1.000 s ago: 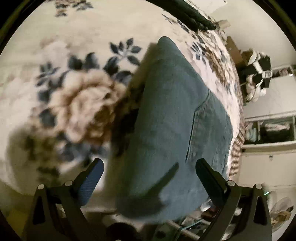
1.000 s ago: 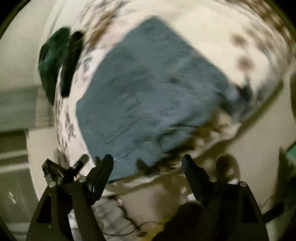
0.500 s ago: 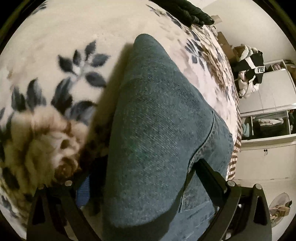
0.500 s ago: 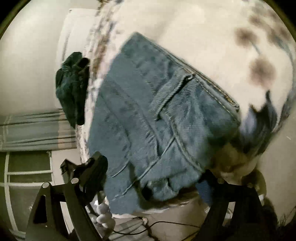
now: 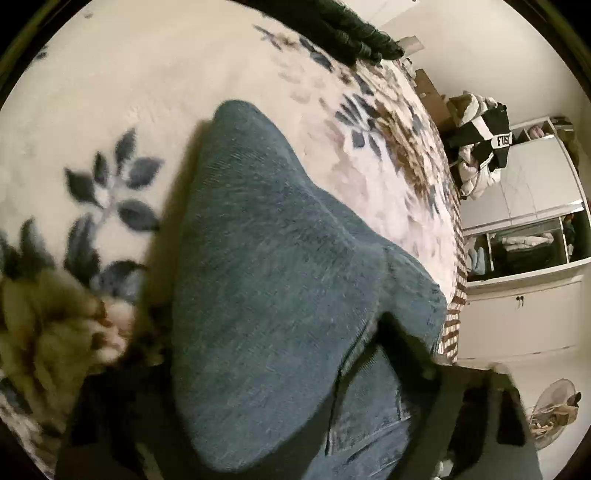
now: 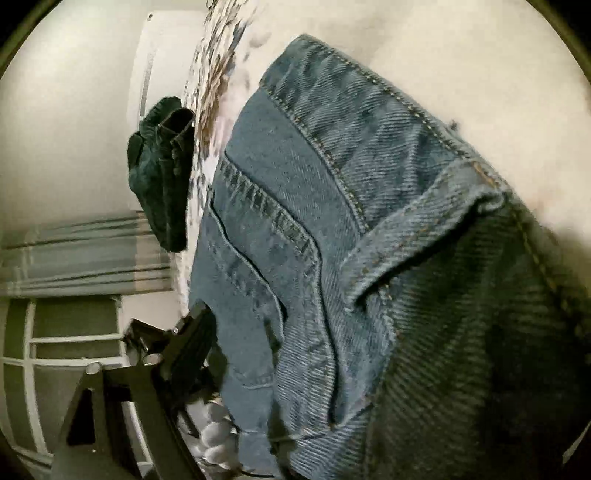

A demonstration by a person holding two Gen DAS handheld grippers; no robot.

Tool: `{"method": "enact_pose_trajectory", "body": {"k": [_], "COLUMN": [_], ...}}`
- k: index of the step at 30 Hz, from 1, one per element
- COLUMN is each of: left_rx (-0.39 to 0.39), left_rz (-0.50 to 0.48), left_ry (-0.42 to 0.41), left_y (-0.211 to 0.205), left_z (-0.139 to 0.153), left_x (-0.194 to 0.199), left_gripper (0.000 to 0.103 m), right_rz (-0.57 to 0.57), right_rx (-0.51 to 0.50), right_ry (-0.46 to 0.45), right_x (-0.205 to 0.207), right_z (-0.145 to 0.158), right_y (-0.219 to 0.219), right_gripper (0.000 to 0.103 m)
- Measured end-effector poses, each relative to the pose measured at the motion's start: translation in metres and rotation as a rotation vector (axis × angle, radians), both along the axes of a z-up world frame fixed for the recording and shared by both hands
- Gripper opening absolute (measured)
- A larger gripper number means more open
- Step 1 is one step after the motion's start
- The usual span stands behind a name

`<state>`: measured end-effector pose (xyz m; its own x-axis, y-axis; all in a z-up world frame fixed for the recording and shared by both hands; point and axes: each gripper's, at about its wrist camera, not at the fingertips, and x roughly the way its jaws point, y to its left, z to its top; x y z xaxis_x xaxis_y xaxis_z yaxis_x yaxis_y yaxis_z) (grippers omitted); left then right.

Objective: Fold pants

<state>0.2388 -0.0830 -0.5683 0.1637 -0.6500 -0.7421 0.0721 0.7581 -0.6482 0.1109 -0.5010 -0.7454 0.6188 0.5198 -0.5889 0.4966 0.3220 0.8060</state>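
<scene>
Folded blue jeans (image 5: 277, 258) lie on a cream floral blanket (image 5: 110, 92). My left gripper (image 5: 258, 350) straddles the near end of the fold, and its jaws are closing. The denim fills the gap; the right-hand finger (image 5: 402, 343) presses into it and the other finger is in shadow beside the cloth. In the right wrist view, the waistband and pocket seams of the jeans (image 6: 332, 184) bunch up close to the lens. My right gripper (image 6: 314, 332) is closing on that end. Its left finger (image 6: 192, 332) touches the denim edge, and cloth hides the other finger.
A dark green garment (image 5: 354, 33) (image 6: 162, 177) lies at the far edge of the bed. Beyond the bed stand a white wardrobe (image 5: 535, 177), a black and white jacket (image 5: 480, 140) and a fan (image 5: 554, 410). A white railing (image 6: 33, 350) shows low on the left.
Both grippers have moved in onto the jeans and narrowed. The denim that lay ahead of the fingers now fills the gap and bunches up.
</scene>
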Motion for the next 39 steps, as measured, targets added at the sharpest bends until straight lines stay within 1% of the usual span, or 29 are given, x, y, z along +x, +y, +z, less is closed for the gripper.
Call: {"method": "enact_pose_trajectory", "body": {"k": [1, 2, 4, 6, 10, 14, 16, 19, 21, 22, 25, 27, 29, 31, 35, 37, 39], "left_rx": [-0.007, -0.026, -0.022, -0.008, -0.016, -0.006, -0.015, -0.024, -0.035, -0.041, -0.056, -0.067, -0.077, -0.084, -0.099, -0.098, -0.098], "left_rz": [0.003, 0.005, -0.004, -0.010, -0.002, -0.003, 0.004, 0.018, 0.025, 0.030, 0.026, 0.018, 0.016, 0.013, 0.012, 0.013, 0.018], "left_ry": [0.000, 0.002, -0.010, -0.025, -0.036, -0.054, -0.057, -0.080, -0.100, -0.112, -0.149, -0.179, -0.195, -0.207, -0.226, -0.228, -0.215], "left_y": [0.003, 0.007, 0.006, 0.004, 0.003, -0.001, 0.000, 0.002, 0.002, 0.001, 0.001, 0.001, 0.003, 0.005, 0.016, 0.022, 0.035], "left_z": [0.002, 0.006, 0.013, 0.025, 0.053, 0.083, 0.098, 0.127, 0.146, 0.158, 0.183, 0.201, 0.214, 0.224, 0.227, 0.220, 0.200], "left_x": [-0.002, -0.005, -0.010, -0.013, -0.014, -0.010, -0.005, 0.009, 0.025, 0.037, 0.071, 0.105, 0.139, 0.174, 0.259, 0.298, 0.341], "left_gripper": [0.062, 0.054, 0.046, 0.044, 0.042, 0.041, 0.041, 0.041, 0.041, 0.041, 0.041, 0.041, 0.041, 0.041, 0.041, 0.041, 0.041], "right_rz": [0.000, 0.000, 0.006, 0.013, 0.024, 0.060, 0.073, 0.096, 0.104, 0.104, 0.097, 0.084, 0.069, 0.056, 0.031, 0.017, 0.014], "right_rx": [-0.027, -0.033, -0.054, -0.079, -0.083, -0.097, -0.100, -0.115, -0.127, -0.134, -0.158, -0.170, -0.182, -0.190, -0.204, -0.202, -0.215], "right_ry": [0.019, 0.015, 0.007, 0.001, -0.013, -0.042, -0.057, -0.091, -0.112, -0.123, -0.162, -0.185, -0.208, -0.222, -0.253, -0.261, -0.263], "right_x": [-0.002, -0.002, 0.001, -0.002, 0.001, 0.004, 0.012, 0.027, 0.043, 0.054, 0.099, 0.133, 0.174, 0.206, 0.292, 0.332, 0.372], "right_z": [0.002, 0.003, 0.009, 0.018, 0.041, 0.078, 0.096, 0.128, 0.149, 0.159, 0.191, 0.209, 0.223, 0.233, 0.240, 0.235, 0.223], "right_y": [0.000, 0.002, 0.006, 0.007, 0.006, 0.004, 0.003, 0.002, 0.002, 0.002, 0.003, 0.005, 0.005, 0.007, 0.016, 0.024, 0.033], "right_gripper": [0.046, 0.045, 0.040, 0.037, 0.036, 0.035, 0.035, 0.035, 0.035, 0.035, 0.035, 0.035, 0.035, 0.035, 0.035, 0.035, 0.035]}}
